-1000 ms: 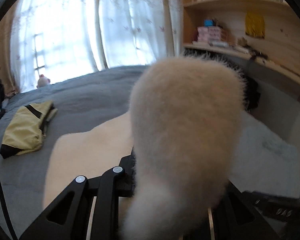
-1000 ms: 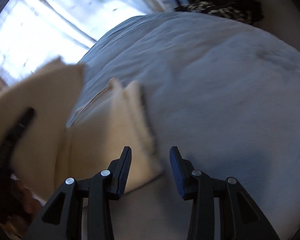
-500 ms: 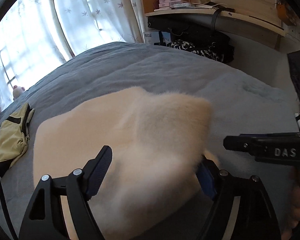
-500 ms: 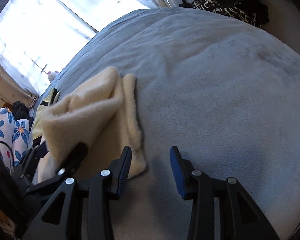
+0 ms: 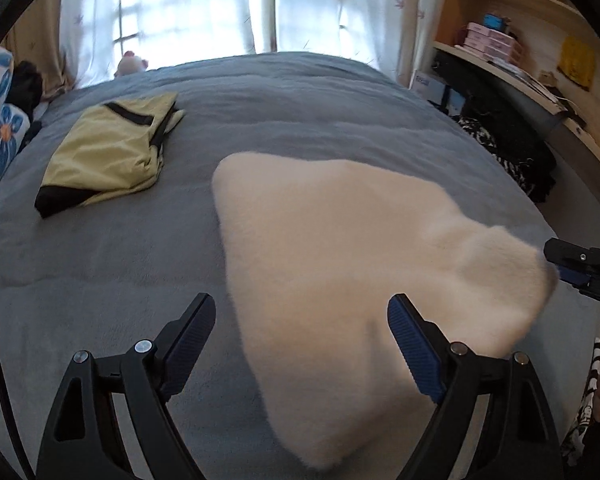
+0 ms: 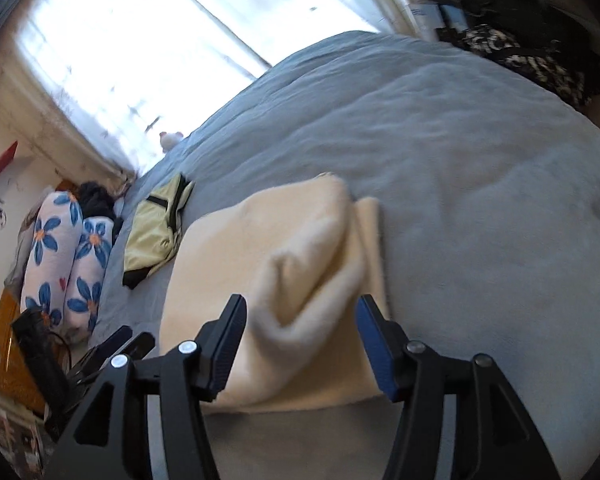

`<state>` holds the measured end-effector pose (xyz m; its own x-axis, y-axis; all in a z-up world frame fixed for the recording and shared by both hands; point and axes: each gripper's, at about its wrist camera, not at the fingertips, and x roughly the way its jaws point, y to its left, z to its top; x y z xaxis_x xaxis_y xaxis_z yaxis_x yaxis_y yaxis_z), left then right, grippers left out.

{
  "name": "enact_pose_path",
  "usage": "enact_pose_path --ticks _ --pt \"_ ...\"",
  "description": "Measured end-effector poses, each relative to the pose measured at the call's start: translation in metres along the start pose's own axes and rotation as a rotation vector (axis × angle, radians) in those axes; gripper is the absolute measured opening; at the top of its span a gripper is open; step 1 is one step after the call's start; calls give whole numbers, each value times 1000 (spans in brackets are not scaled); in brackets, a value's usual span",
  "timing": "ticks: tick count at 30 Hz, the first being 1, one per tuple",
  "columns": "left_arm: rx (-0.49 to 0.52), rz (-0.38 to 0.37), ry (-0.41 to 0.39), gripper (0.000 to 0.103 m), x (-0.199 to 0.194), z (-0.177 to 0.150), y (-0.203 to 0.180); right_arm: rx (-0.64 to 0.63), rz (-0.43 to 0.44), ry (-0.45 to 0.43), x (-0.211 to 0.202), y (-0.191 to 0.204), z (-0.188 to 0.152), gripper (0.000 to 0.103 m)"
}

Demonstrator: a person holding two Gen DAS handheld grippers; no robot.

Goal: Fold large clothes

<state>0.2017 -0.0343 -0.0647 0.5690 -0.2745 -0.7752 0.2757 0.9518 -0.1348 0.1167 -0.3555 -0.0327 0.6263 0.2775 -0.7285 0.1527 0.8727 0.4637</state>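
A cream fluffy garment (image 5: pixel 332 264) lies folded on the grey-blue bed (image 5: pixel 100 264). My left gripper (image 5: pixel 300 316) hovers just above its near edge; the jaws are opening wide and the pads touch nothing. In the right wrist view the same garment (image 6: pixel 300 248) shows a thick rolled fold on top of a flatter layer. My right gripper (image 6: pixel 302 314) hangs over that fold, jaws opening, with the fleece below them and not pinched. The right gripper's finger (image 5: pixel 576 266) shows at the right edge of the left wrist view.
A folded yellow-green garment with black trim (image 5: pixel 108 152) lies on the bed to the far left. Flowered pillows (image 6: pixel 60 248) sit beyond it. A curtained window (image 5: pixel 220 4) backs the bed; shelves (image 5: pixel 512 52) and a dark clothes pile (image 5: pixel 512 152) stand to the right.
The left gripper let go of the lifted fleece, which dropped flat onto the garment, and its jaws spread wide. The right jaws widened and that view rose and rolled.
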Motion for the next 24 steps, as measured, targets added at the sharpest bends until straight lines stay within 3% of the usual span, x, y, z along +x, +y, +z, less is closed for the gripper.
enact_pose_path --ticks 4,5,6,7,12,15,17,19,21,24 --pt "-37 -8 73 87 26 -4 17 -40 -19 119 44 8 10 55" --pt "-39 -19 80 87 30 -4 18 -48 -43 139 53 8 11 50" --pt "-47 -30 86 87 34 -3 20 -58 -52 147 58 9 12 33" --pt "-57 -44 88 87 37 -2 22 -69 -43 152 63 9 13 30" --pt "-25 -44 64 87 33 3 17 -123 -55 41 31 10 -2 22" --pt "15 -50 58 87 32 -5 10 -59 -63 61 32 -19 -37 17" --pt "28 -75 81 87 39 -18 6 -9 -78 108 51 -43 -59 16" --pt "23 -90 100 87 46 -27 4 17 -58 88 54 -52 -69 17" --pt "17 -94 95 87 44 -29 2 13 -71 82 47 -46 -63 17" --pt "56 -80 71 87 36 -22 -3 -16 -86 73 39 -36 -47 29"
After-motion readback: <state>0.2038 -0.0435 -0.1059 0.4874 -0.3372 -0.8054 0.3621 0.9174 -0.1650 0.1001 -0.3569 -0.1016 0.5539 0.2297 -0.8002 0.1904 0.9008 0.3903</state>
